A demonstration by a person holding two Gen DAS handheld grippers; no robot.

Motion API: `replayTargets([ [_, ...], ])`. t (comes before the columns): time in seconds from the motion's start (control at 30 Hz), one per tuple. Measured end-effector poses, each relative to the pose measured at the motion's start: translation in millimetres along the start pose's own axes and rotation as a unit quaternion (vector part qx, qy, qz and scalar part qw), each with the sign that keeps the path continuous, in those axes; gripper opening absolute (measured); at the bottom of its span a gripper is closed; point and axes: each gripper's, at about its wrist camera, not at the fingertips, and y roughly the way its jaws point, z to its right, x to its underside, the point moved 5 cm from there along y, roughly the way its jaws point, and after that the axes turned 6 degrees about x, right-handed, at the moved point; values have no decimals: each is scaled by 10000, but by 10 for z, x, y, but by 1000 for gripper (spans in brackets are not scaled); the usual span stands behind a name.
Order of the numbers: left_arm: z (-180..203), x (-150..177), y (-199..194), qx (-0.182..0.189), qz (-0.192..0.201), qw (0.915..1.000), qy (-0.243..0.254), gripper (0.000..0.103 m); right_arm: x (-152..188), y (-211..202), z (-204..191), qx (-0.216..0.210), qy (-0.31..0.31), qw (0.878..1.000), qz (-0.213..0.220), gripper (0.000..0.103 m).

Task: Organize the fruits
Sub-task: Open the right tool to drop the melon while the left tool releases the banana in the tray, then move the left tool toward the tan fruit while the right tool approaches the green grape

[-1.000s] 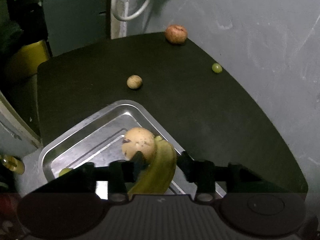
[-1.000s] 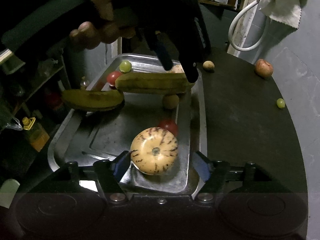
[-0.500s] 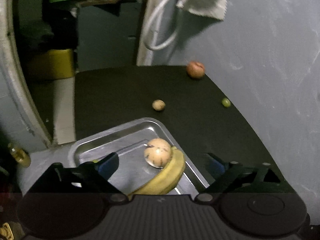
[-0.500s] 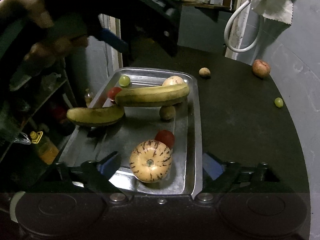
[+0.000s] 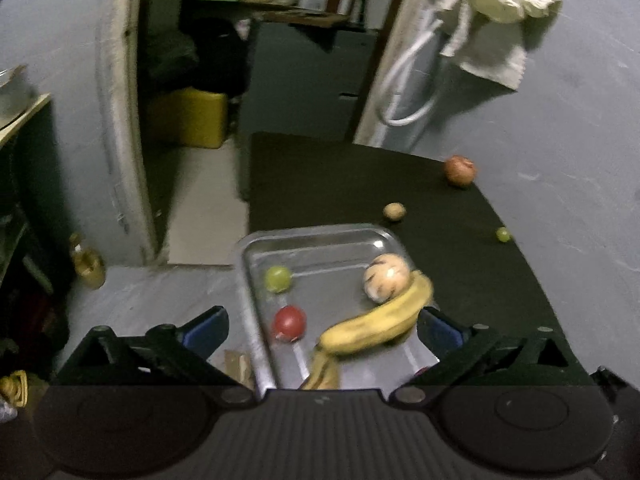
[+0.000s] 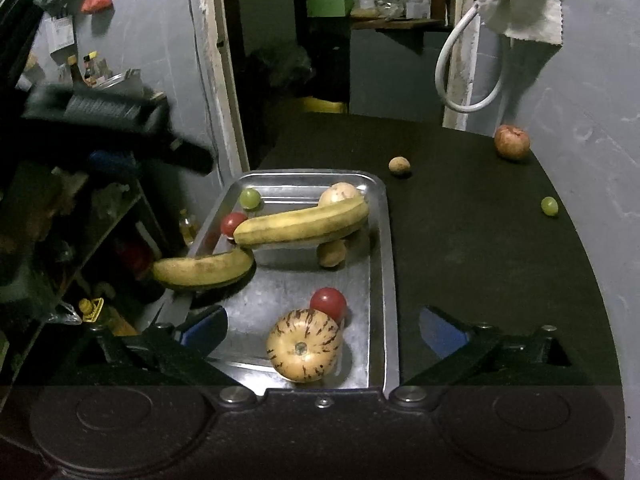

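In the right wrist view a metal tray [image 6: 390,280] holds a striped melon [image 6: 304,344], two red tomatoes [image 6: 328,302], a long banana [image 6: 300,226], a green grape [image 6: 250,198] and other small fruit. A second banana [image 6: 202,268] lies across its left rim. My right gripper [image 6: 322,328] is open above the tray's near end, with the melon just ahead of it. My left gripper [image 5: 324,330] is open and holds nothing above the tray [image 5: 312,232], close over the long banana [image 5: 380,320]. On the black table lie a red apple [image 6: 512,142], a small brown fruit [image 6: 399,166] and a grape [image 6: 549,205].
A grey wall curves along the table's right edge, with a white hose [image 6: 460,76] and a cloth [image 6: 528,8] hanging on it. Cluttered shelves [image 6: 92,240] stand left of the tray. The blurred dark body of the left gripper [image 6: 100,120] hangs above them.
My left gripper let go of the banana, opened wide and pulled up and back from the tray. My right gripper's jaws spread wider around the striped melon and drew back a little.
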Motion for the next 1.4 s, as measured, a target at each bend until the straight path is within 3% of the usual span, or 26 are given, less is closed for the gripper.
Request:
replayTargets([
  [0.3, -152, 362, -224, -281, -134, 9993, -201, 102, -95, -66, 104, 102, 232, 9996, 76, 102],
  [0.73, -36, 610, -296, -233, -353, 9990, -130, 102, -261, -182, 384, 634, 485, 9967, 144, 102],
  [1.13, -107, 567, -300, -327, -491, 9981, -157, 102, -291, -155, 408, 891, 663, 9938, 96, 102],
  [1.4, -82, 345, -231, -328, -612, 9974, 202, 102, -300, -113, 704, 1317, 1411, 9811, 141, 102],
])
